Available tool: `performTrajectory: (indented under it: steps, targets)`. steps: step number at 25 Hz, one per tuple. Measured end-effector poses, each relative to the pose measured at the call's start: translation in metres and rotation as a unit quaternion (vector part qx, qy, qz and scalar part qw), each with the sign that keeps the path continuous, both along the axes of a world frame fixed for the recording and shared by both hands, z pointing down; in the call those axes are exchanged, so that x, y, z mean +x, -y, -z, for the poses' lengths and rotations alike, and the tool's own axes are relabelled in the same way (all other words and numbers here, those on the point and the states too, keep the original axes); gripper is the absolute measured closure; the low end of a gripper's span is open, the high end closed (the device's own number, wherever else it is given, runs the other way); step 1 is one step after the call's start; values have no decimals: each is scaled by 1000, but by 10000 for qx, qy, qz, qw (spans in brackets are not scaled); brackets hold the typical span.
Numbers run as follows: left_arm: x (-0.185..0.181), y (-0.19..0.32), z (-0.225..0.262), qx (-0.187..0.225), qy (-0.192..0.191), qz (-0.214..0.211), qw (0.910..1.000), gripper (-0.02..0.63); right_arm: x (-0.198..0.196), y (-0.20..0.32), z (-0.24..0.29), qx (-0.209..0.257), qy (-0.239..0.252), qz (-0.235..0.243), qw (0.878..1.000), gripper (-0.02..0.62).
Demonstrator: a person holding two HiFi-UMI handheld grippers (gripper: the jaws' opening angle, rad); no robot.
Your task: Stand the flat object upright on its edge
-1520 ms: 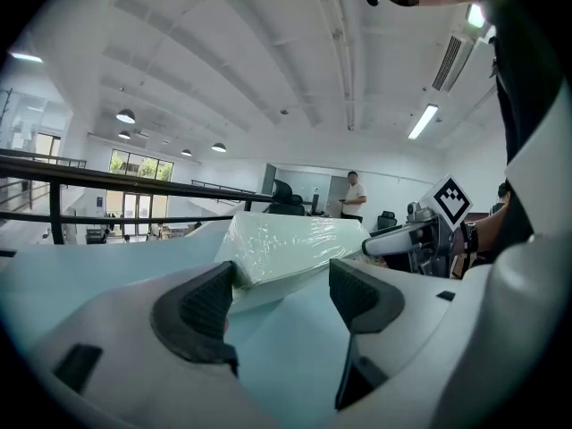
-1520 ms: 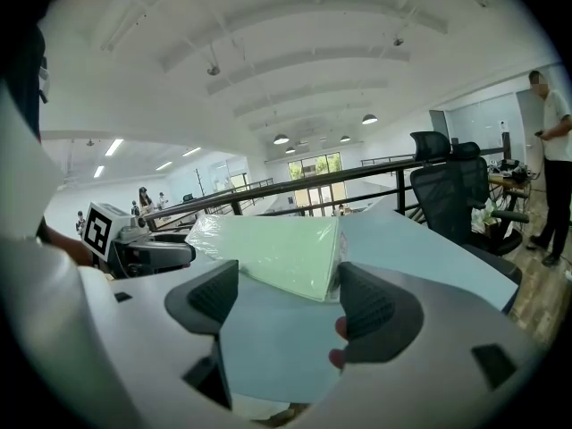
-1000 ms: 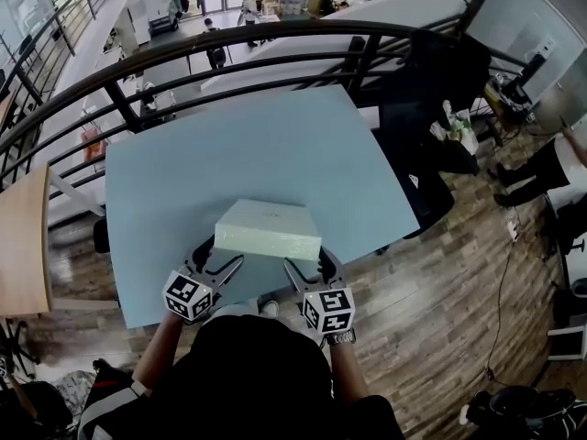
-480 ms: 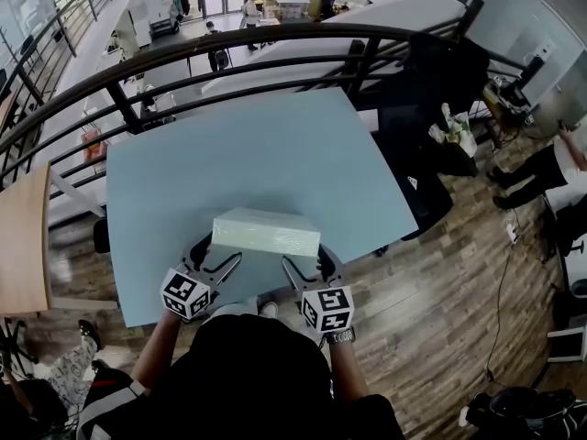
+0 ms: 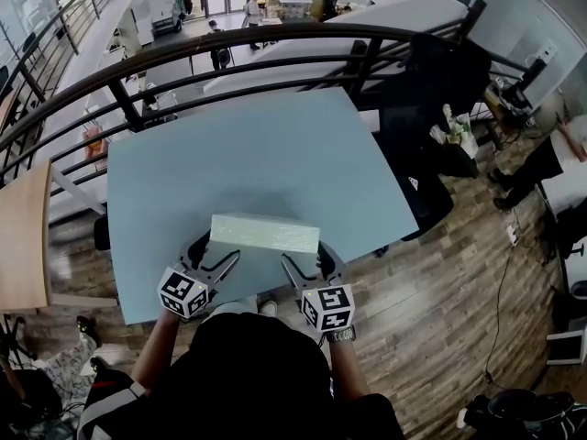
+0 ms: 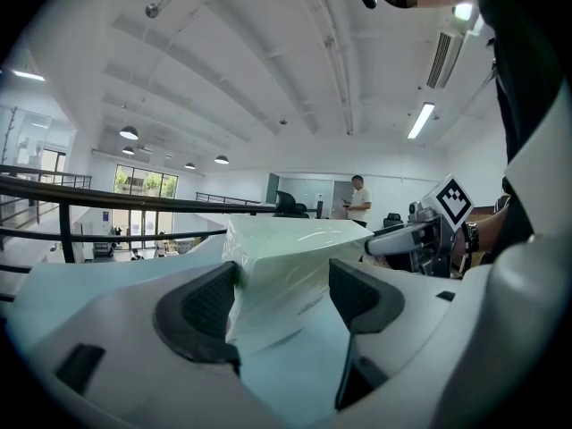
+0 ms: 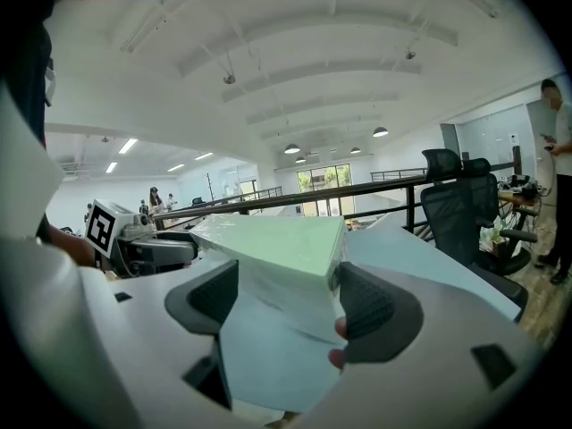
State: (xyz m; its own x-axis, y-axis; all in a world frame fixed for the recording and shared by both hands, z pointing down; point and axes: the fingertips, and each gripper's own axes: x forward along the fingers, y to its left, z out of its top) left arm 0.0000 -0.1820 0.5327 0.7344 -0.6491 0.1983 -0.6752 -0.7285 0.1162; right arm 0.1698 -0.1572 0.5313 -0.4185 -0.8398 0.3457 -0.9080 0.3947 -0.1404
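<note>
Now | box [image 5: 264,233] tilted on bench [image 5: 248,145] | left claw [image 5: 217,251] wide open astride left corner | right claw [image 5: 304,257] wide open astride right corner

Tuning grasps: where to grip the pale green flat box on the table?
Its two near corners, left gripper and right gripper one each, from the person's side: the pale green flat box is wider than either's spread jaws, which straddle those corners.

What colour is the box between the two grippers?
The box is pale mint green, clearest in the right gripper view.
</note>
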Motion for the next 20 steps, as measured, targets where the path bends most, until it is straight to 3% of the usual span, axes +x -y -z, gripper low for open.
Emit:
performTrajectory:
  steps: [20]
  targets:
    - [-10, 8, 12, 127, 32, 291, 9995, 284, -8, 21, 13, 65, 67, 134, 9999, 265]
